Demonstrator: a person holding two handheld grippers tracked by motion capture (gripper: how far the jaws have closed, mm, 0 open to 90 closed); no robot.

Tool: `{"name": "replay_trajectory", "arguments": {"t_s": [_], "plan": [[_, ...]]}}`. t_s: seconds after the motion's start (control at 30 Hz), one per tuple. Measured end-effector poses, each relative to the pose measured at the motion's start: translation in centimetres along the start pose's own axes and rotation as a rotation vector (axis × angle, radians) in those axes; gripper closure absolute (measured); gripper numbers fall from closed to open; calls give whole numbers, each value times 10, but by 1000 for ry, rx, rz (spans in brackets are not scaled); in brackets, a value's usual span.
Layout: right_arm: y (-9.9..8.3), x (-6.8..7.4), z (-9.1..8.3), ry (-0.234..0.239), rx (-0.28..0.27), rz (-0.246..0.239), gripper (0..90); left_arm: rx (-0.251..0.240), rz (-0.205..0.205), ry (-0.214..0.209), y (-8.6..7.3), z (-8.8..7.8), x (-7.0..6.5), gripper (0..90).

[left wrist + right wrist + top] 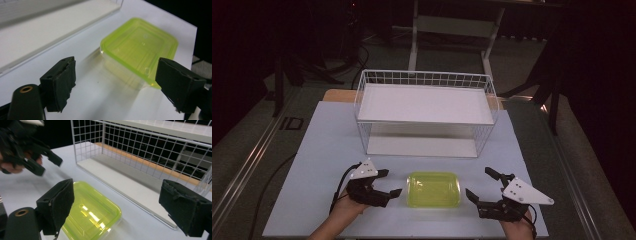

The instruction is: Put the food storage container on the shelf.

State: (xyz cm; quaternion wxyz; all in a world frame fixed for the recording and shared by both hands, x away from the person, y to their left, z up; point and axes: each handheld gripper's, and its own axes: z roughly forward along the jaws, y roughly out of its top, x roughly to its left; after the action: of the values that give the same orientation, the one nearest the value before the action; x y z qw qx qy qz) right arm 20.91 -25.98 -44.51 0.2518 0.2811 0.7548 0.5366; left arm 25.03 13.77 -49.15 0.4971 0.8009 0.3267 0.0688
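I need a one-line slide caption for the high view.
Two open grippers, left and right, flank a green-lidded container before a wire shelf rack.

High view: fixed above near table edge, looks fwd & down on the green-lidded box [433,189], fairly far. Left gripper view – close, low, from box's left [140,47]. Right gripper view – close, from box's right [92,213], facing wire rack [140,150] behind it. All 3 share the box.
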Motion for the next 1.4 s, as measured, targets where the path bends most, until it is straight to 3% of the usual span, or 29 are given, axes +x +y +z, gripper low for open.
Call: {"name": "replay_trajectory", "arguments": {"t_s": [0.1,0.13,0.3,0.37,0.43,0.57,0.67,0.73,0.8,0.93,1.03,1.1,1.13,1.2,1.27,1.3,1.4], "plan": [[0,0,2,-13,22,3,129,-3,-8,3,6,-1,-5,121],[1,-1,3,-10,34,9,144,2,-14,4,9,0,-7,76],[1,-2,8,22,70,45,144,-1,-26,-9,16,4,-13,26],[2,-5,16,94,123,87,173,6,-19,-12,19,7,-15,26],[2,-6,21,104,139,95,169,11,-26,-3,20,11,-16,26],[3,-8,28,92,171,119,128,28,-80,0,20,20,-16,26],[3,-13,35,100,192,166,125,46,-105,-8,20,28,-14,27],[0,-17,43,85,229,208,119,65,-150,-17,20,33,-12,27],[-3,-20,49,73,255,251,118,77,-183,0,20,37,-12,27],[-12,-25,62,103,321,384,142,104,-283,-25,16,45,-9,27],[-20,-29,67,113,373,449,211,121,-320,-43,12,50,-8,28],[-27,-33,71,136,412,525,220,141,-331,-7,11,53,-9,28],[-29,-34,73,144,421,547,234,140,-353,-30,9,54,-8,47],[-35,-36,76,161,454,607,292,149,-384,-33,8,56,-6,73],[-39,-36,78,177,480,643,334,157,-407,-6,7,56,-5,174],[-41,-36,80,182,497,668,363,167,-421,-11,6,57,-4,188],[-46,-37,83,204,541,753,462,188,-444,-35,3,59,-2,384]]}}
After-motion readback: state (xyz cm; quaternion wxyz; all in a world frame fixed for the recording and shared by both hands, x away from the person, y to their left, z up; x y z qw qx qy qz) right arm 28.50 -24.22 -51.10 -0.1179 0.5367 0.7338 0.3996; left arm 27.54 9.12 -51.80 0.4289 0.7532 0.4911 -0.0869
